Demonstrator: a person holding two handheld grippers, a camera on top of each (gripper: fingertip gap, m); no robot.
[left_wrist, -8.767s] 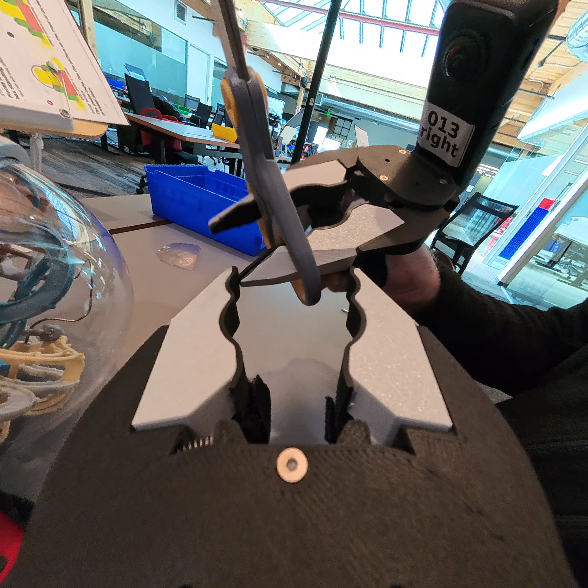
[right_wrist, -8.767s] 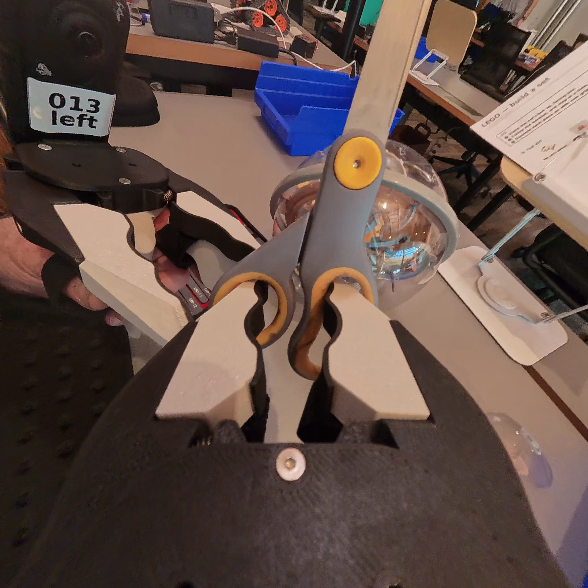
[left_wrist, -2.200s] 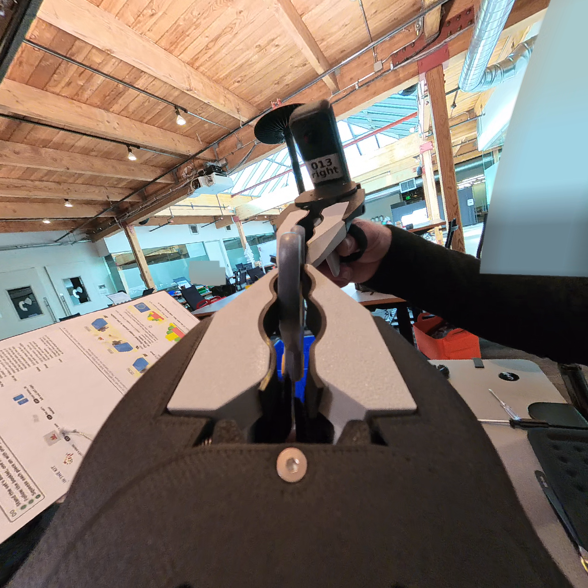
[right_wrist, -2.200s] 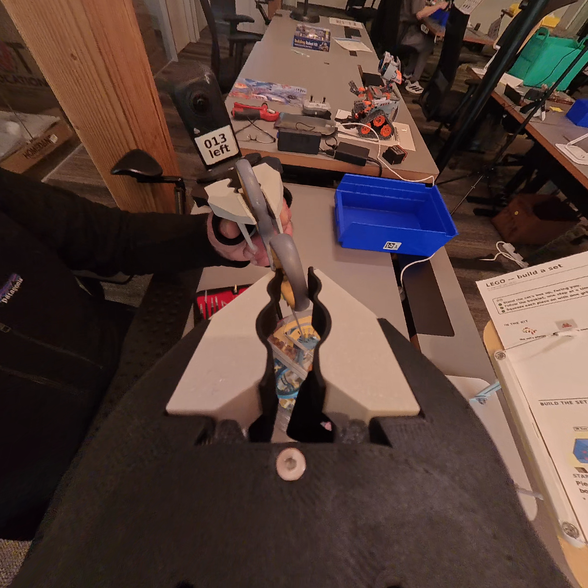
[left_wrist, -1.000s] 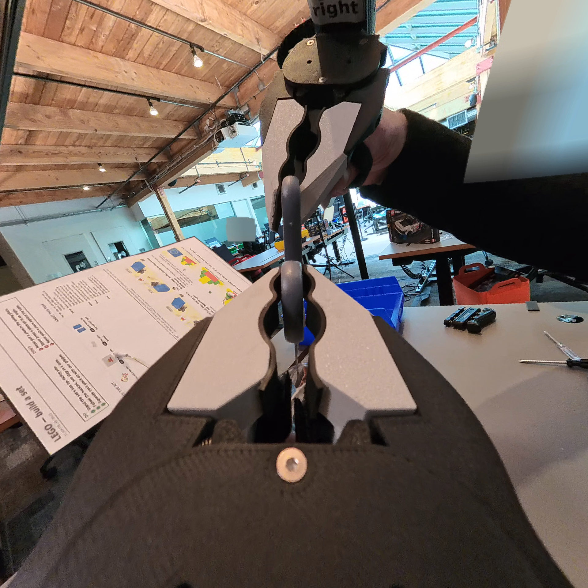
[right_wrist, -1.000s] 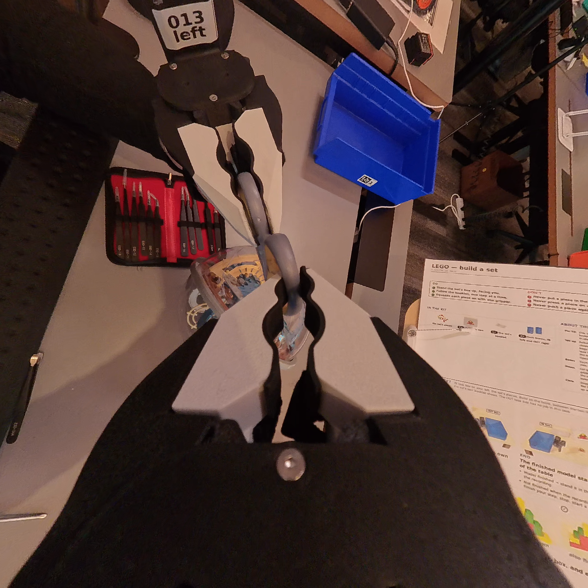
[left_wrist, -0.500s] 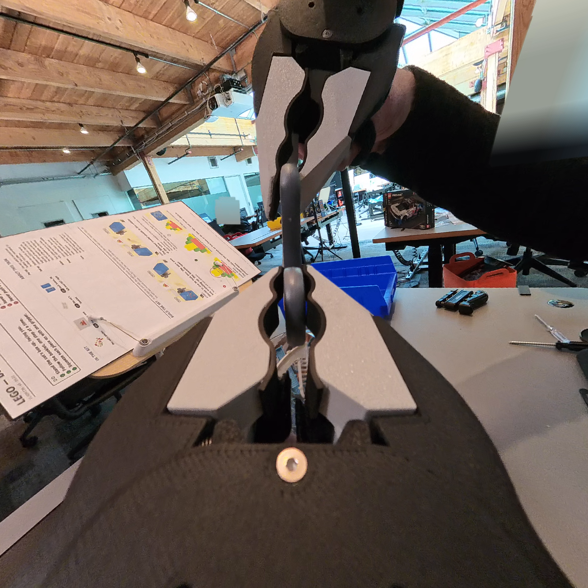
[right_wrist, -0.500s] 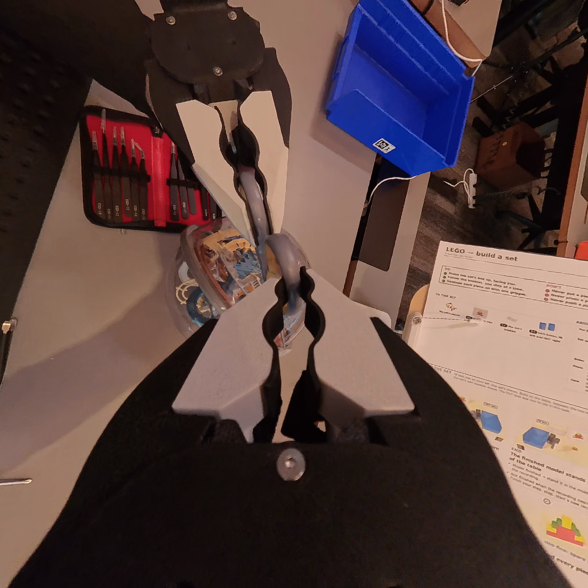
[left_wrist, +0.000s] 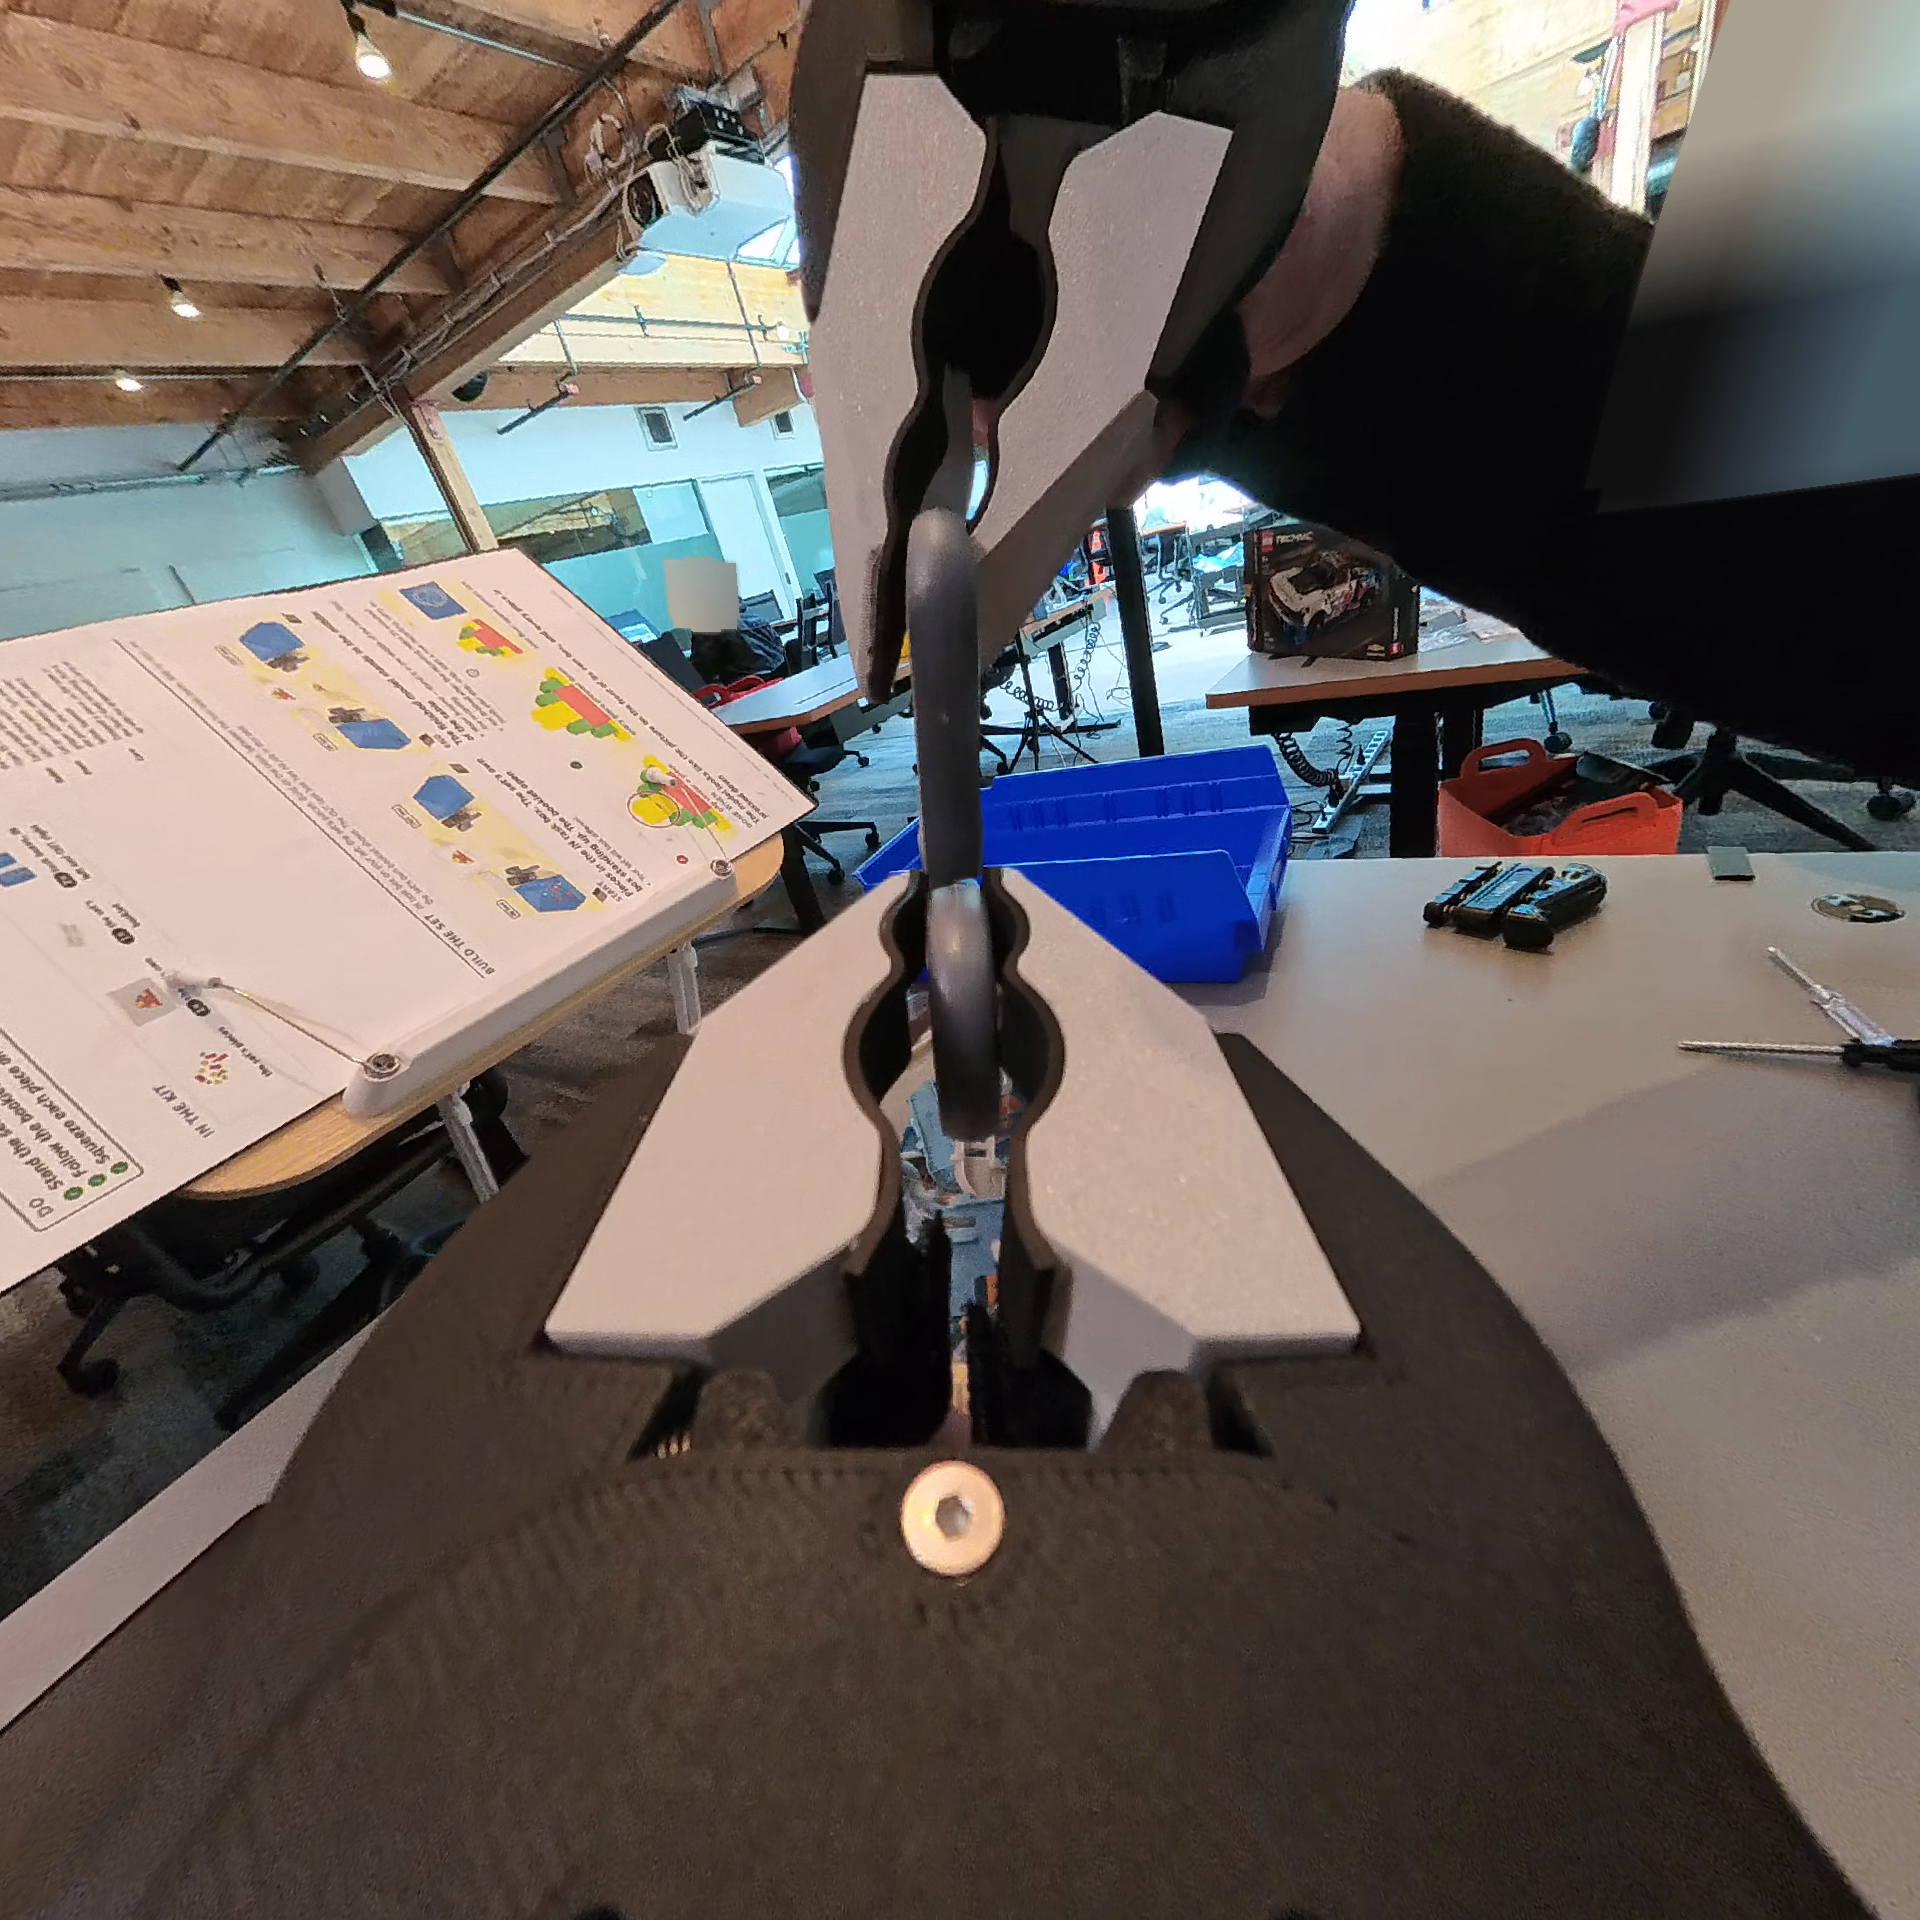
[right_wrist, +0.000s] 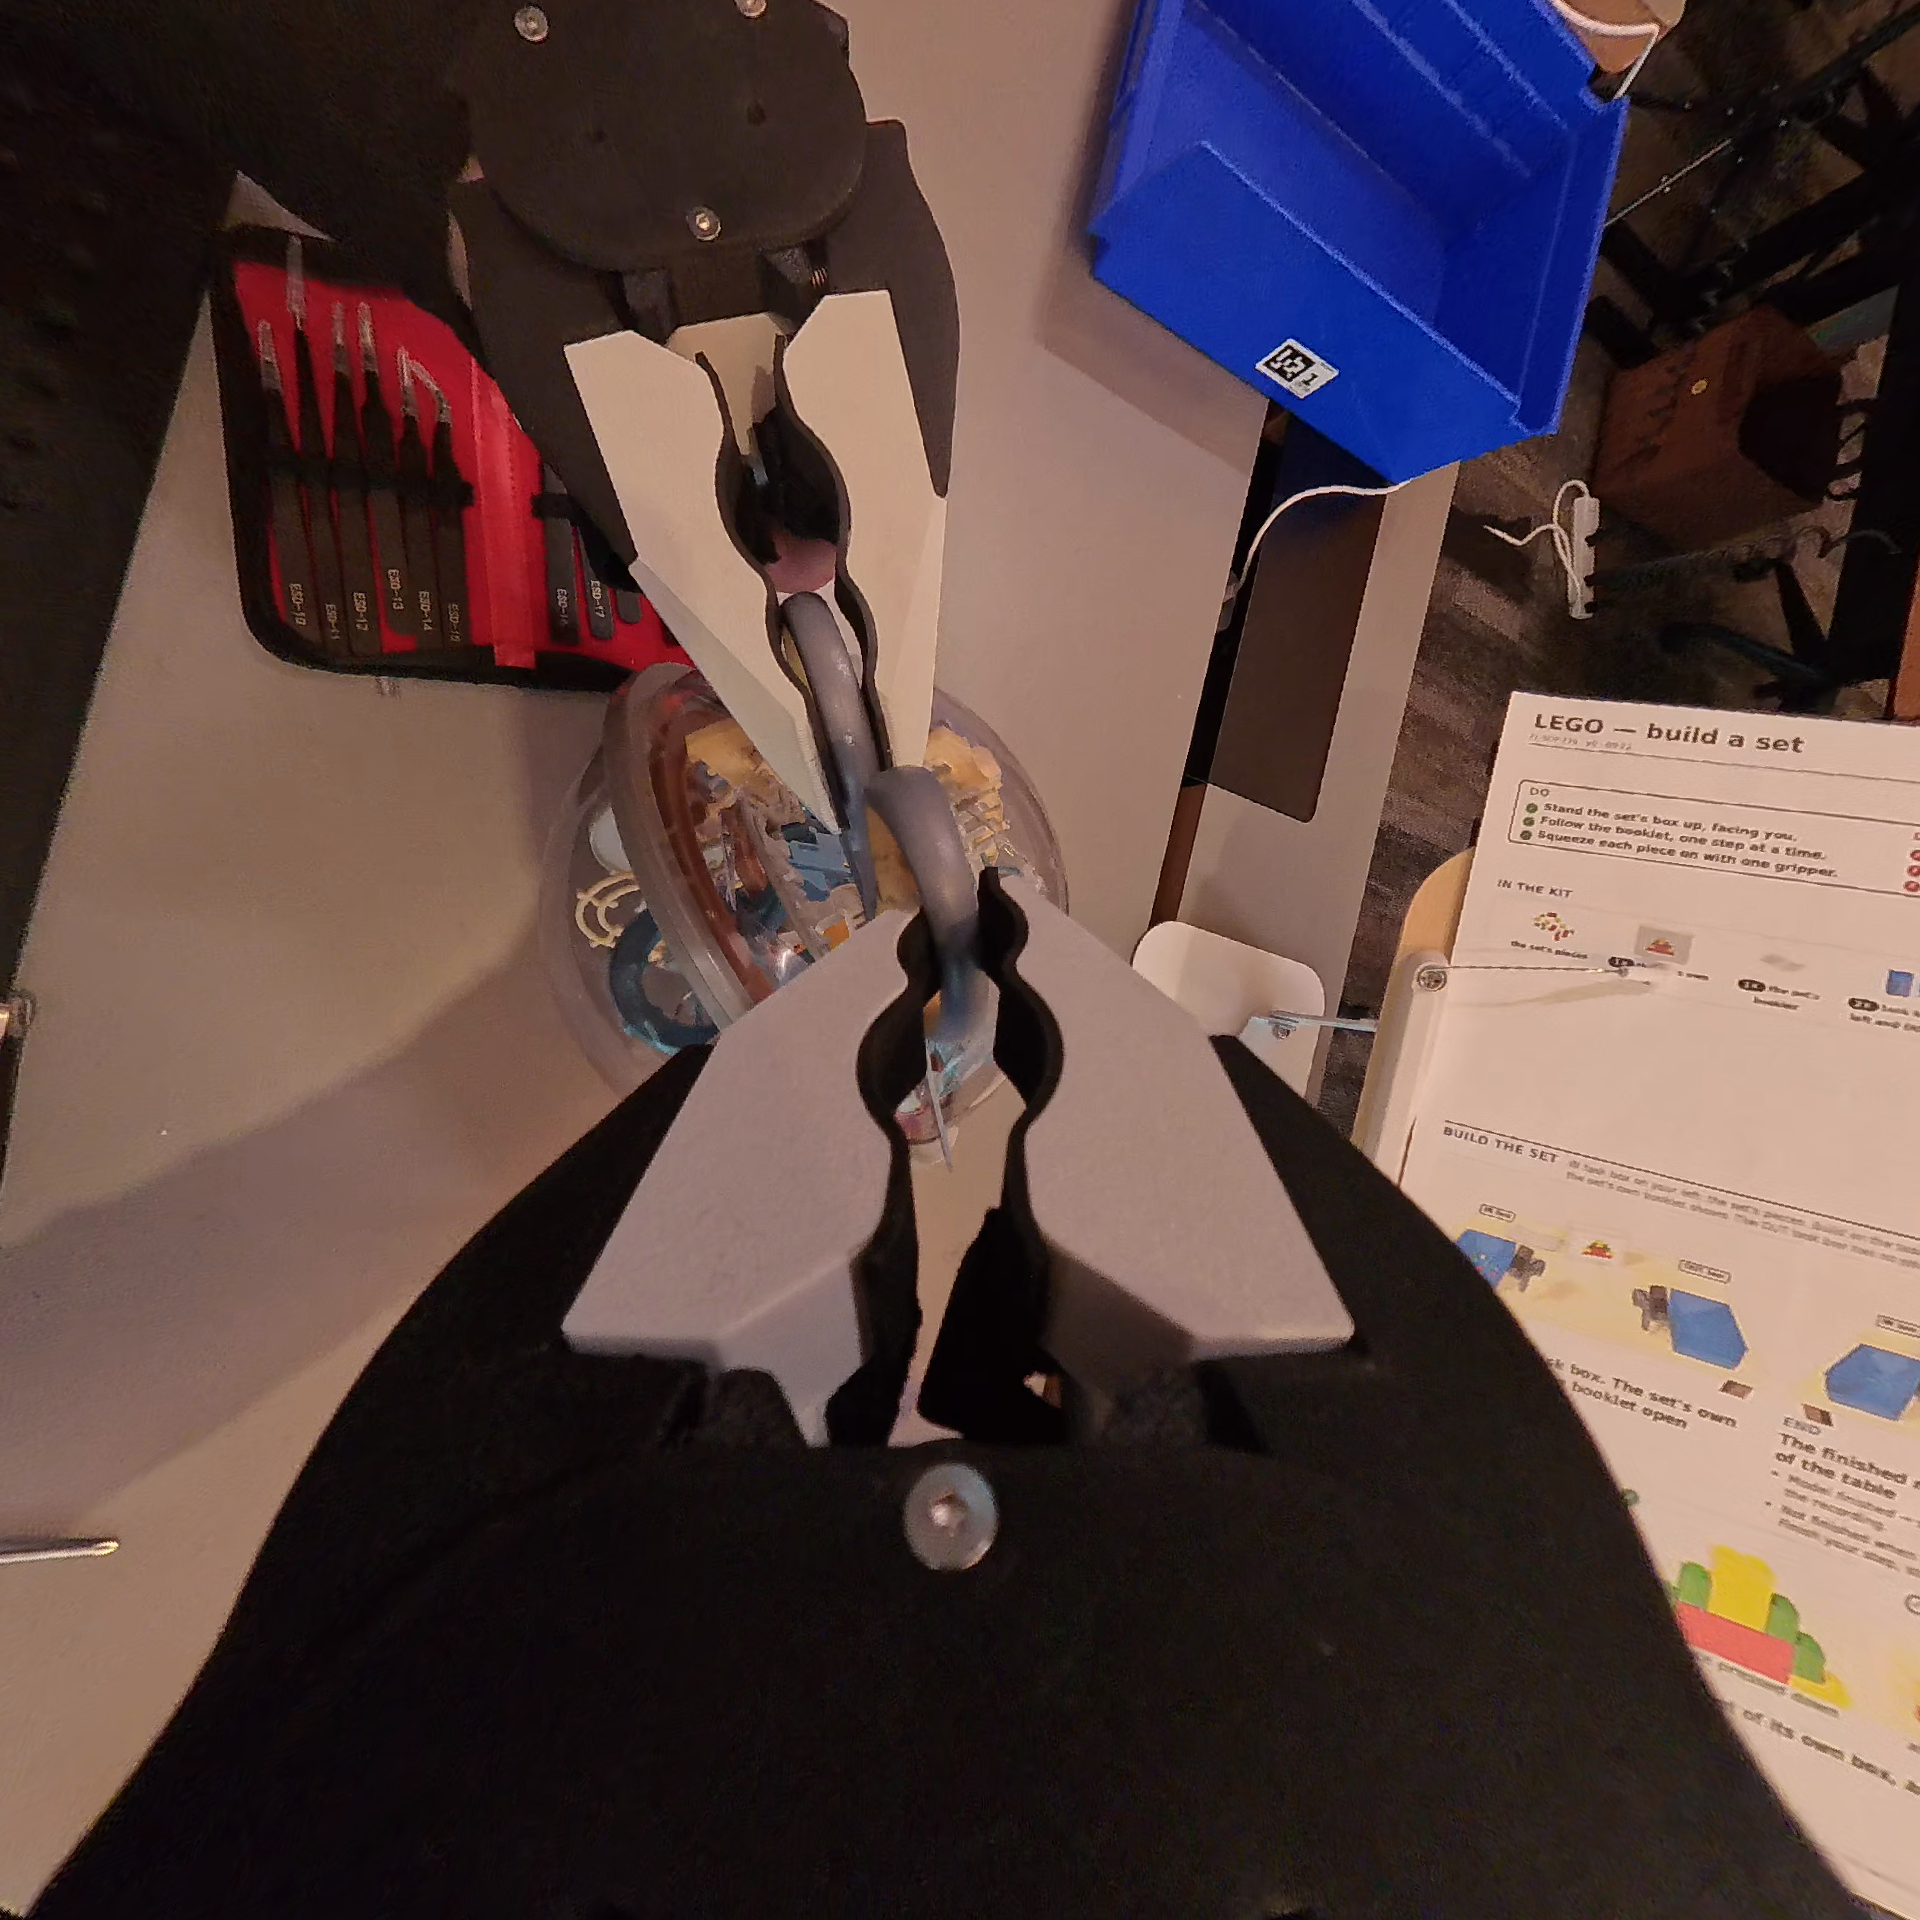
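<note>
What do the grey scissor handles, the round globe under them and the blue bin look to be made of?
Scissor handles: matte grey plastic or rubbery coating, smooth moulded loops. Globe: clear glossy plastic, probably; coloured parts show through. Blue bin: rigid moulded plastic, slight sheen, ribbed walls.

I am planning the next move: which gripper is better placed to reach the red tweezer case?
Probably left. The left gripper sits right beside the red tweezer case; the right gripper is higher. Both clamp the scissors.

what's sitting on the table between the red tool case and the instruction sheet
In the right wrist view, a clear plastic ball with coloured parts inside sits between the red tool case and the instruction sheet.
</note>
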